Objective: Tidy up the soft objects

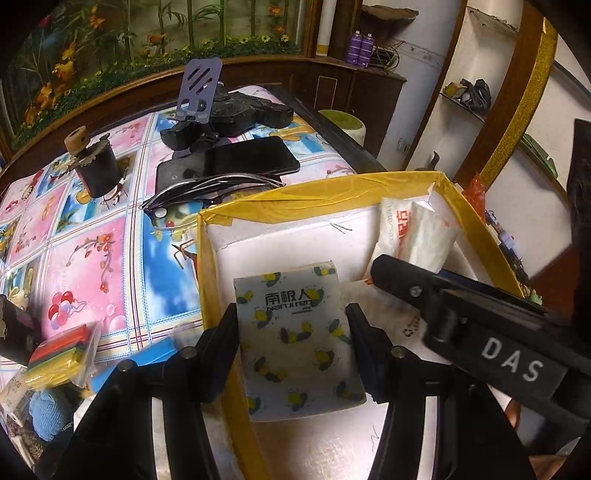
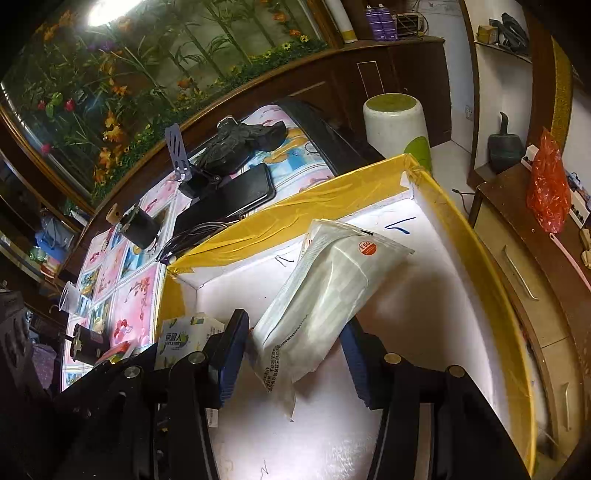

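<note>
Here tissue pack [image 1: 299, 343] clamped between left jaws.

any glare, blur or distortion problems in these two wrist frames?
Left wrist: strong fisheye bending of the box rim, dark corners, tissue pack print sharp. Right wrist: blown-out lamp glare upper left, bright box wall, wipes pack readable.

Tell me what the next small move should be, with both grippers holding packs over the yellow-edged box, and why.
Probably lower both packs to the floor of the box and let go. The left gripper grips the lemon-print tissue pack and the right gripper the white pack, each already inside the yellow rim. The white floor beneath them looks bare, so nothing seems to block a set-down.
</note>
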The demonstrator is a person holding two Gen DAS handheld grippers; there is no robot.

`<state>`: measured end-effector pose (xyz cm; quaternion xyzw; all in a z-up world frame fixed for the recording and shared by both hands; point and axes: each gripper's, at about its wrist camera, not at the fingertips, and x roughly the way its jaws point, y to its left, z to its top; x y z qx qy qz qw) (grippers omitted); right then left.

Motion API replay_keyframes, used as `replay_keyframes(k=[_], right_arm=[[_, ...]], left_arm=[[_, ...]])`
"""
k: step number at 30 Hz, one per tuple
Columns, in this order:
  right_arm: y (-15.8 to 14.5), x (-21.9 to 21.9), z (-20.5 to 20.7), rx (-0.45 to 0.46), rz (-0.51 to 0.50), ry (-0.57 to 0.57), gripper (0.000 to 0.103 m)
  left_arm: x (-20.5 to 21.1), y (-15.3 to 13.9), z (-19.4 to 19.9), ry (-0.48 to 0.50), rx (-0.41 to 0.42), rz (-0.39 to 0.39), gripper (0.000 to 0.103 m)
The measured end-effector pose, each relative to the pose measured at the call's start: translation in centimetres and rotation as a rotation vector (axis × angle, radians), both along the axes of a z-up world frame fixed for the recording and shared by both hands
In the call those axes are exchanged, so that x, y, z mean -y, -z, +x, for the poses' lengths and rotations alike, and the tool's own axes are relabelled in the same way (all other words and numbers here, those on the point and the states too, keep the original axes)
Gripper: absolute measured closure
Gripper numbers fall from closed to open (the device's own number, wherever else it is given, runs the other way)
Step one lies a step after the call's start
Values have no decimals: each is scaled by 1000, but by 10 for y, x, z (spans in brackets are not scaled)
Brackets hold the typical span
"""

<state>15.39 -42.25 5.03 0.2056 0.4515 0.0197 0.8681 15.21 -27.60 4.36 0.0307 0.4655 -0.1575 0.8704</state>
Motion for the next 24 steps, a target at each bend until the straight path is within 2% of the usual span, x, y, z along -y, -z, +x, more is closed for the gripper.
replay_keyframes(k=[4, 13, 18, 24], right_arm=[[-2, -1, -1, 23, -15, 4, 48], [-3, -5, -5, 43, -11, -21, 39], [-23, 2, -20, 134, -36, 34, 39], [-52, 6, -60, 288, 11, 68, 38]], left_arm=[[3, 0, -1, 9, 12, 2, 47], [-1, 0, -2, 31, 6, -60, 34], [-3, -8, -8, 13, 19, -78, 32], [-6, -25, -27, 24, 35, -92, 31]])
